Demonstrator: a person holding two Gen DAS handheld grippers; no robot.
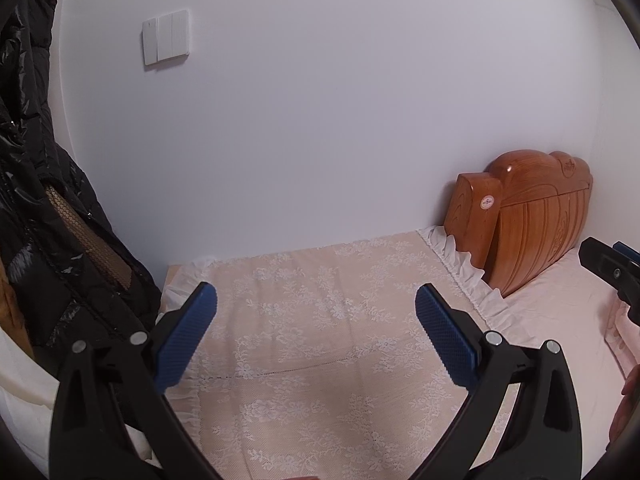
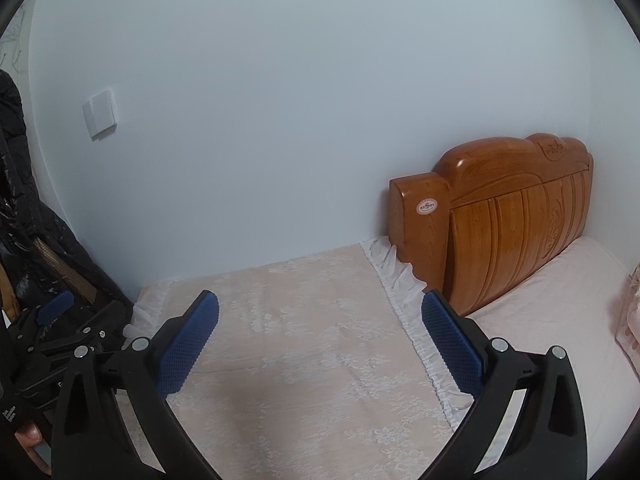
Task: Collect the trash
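Evidently both tools were held level above the lace-covered table, looking it over. The left gripper had its jaws spread wide with nothing between them, and the right gripper stood likewise, wide and bare. No trash showed on the lace, nor any bin, so a cleared top and an unsearched one looked alike. Only the left view showed the black jacket in full; the right view showed more of the bed and headboard.

round sticker on headboard: print too small, unreadable.
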